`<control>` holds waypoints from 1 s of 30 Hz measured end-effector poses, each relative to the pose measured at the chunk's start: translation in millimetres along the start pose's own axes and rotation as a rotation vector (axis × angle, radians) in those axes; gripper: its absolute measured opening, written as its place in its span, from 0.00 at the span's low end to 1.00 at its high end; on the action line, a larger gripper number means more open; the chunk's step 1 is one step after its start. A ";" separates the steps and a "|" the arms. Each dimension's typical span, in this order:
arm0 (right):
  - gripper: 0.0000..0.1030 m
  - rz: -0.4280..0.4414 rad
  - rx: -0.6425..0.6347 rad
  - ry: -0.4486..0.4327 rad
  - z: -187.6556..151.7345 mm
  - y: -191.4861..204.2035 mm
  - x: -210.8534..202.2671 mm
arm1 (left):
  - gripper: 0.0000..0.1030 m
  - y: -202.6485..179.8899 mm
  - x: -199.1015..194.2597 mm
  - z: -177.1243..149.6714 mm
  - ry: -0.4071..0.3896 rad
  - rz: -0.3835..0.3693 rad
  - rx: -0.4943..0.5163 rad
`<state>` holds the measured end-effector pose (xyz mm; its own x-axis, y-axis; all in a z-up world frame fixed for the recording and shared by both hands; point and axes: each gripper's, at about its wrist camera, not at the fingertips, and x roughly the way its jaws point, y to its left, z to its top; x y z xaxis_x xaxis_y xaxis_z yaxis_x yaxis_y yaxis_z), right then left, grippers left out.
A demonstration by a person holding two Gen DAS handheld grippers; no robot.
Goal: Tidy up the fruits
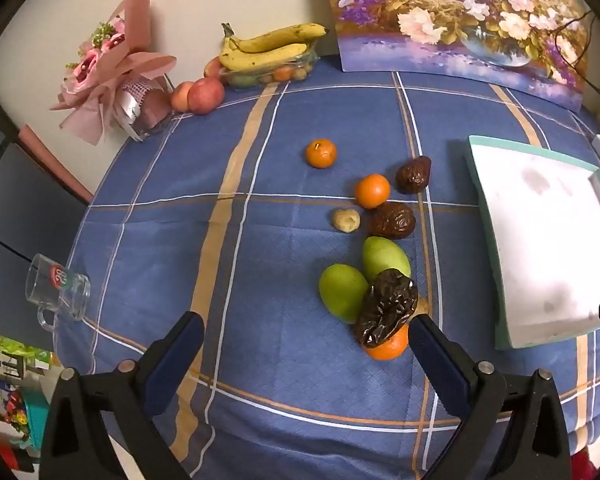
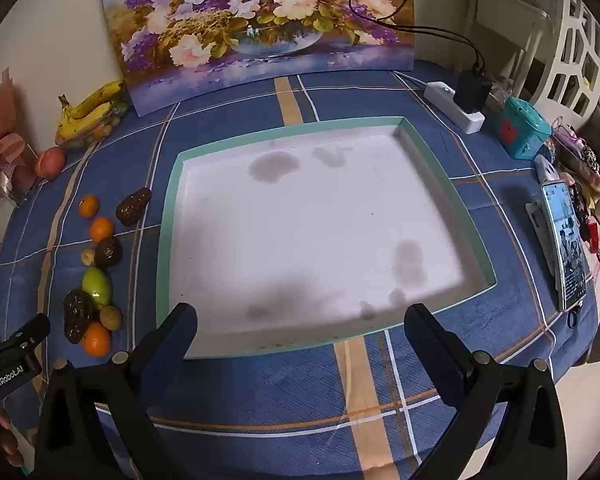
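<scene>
**Fruit loose on cloth, tray bare**

Loose fruit lies in a line on the blue plaid tablecloth (image 1: 260,240) just left of the white tray (image 2: 168,216) — nearest orange (image 1: 386,346) under a wrinkled dark fruit (image 1: 386,306), two green mangoes (image 1: 342,292) touching. Left gripper (image 1: 306,334) jaws spread wide, holding nothing, right finger beside the orange. Right gripper (image 2: 300,330) also wide apart, empty, over the tray's near rim. Bananas (image 1: 268,46) at the wall.

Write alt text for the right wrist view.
An open tool hovers over a shallow white tray with a teal rim, holding no fruit, on a blue plaid tablecloth. Loose oranges, dark fruits and a green fruit lie left of it.
</scene>
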<state>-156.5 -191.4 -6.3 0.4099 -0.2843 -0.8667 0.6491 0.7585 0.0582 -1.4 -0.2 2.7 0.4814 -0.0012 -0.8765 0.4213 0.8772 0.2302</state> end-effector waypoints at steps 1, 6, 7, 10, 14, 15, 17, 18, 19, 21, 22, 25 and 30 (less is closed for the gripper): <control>1.00 0.000 0.002 -0.001 0.0 -0.2 -0.1 | 1.00 -2.9 3.9 -1.9 0.001 -0.008 -0.002; 1.00 0.008 0.011 -0.012 0.5 0.3 -1.1 | 1.00 3.6 4.4 -1.3 0.015 -0.039 -0.022; 1.00 0.011 0.011 -0.013 0.6 1.2 -1.0 | 1.00 3.2 6.6 0.3 0.020 -0.033 -0.026; 1.00 0.051 0.004 -0.026 -1.1 6.1 -5.1 | 1.00 9.0 9.7 0.2 0.018 -0.036 -0.045; 1.00 0.076 -0.018 -0.042 0.3 10.1 -3.1 | 1.00 10.7 11.7 -0.3 0.026 -0.030 -0.055; 1.00 0.079 -0.023 -0.050 0.2 10.6 -3.7 | 1.00 11.3 12.1 -0.3 0.028 -0.030 -0.057; 1.00 0.087 -0.034 -0.074 0.5 12.1 -6.0 | 1.00 11.9 12.9 -0.4 0.028 -0.027 -0.060; 1.00 0.089 -0.037 -0.079 0.4 12.2 -6.4 | 1.00 11.5 13.4 -0.2 0.027 -0.026 -0.063; 1.00 0.090 -0.044 -0.090 1.1 13.2 -7.7 | 1.00 11.8 13.5 -0.1 0.026 -0.025 -0.066; 1.00 0.093 -0.048 -0.100 0.7 15.3 -8.1 | 1.00 12.8 13.3 -0.1 0.025 -0.025 -0.074; 1.00 0.097 -0.050 -0.108 0.5 16.1 -8.7 | 1.00 13.6 13.9 0.2 0.026 -0.025 -0.077; 1.00 0.095 -0.051 -0.113 0.9 16.5 -9.2 | 1.00 14.5 14.5 -0.1 0.029 -0.025 -0.083; 1.00 0.095 -0.033 -0.100 0.8 14.7 -7.2 | 1.00 14.5 14.6 -0.4 0.031 -0.025 -0.083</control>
<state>-149.5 -178.7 1.2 0.5317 -0.2662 -0.8040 0.5837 0.8030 0.1202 11.4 12.7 -7.0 0.4474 -0.0096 -0.8943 0.3668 0.9139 0.1737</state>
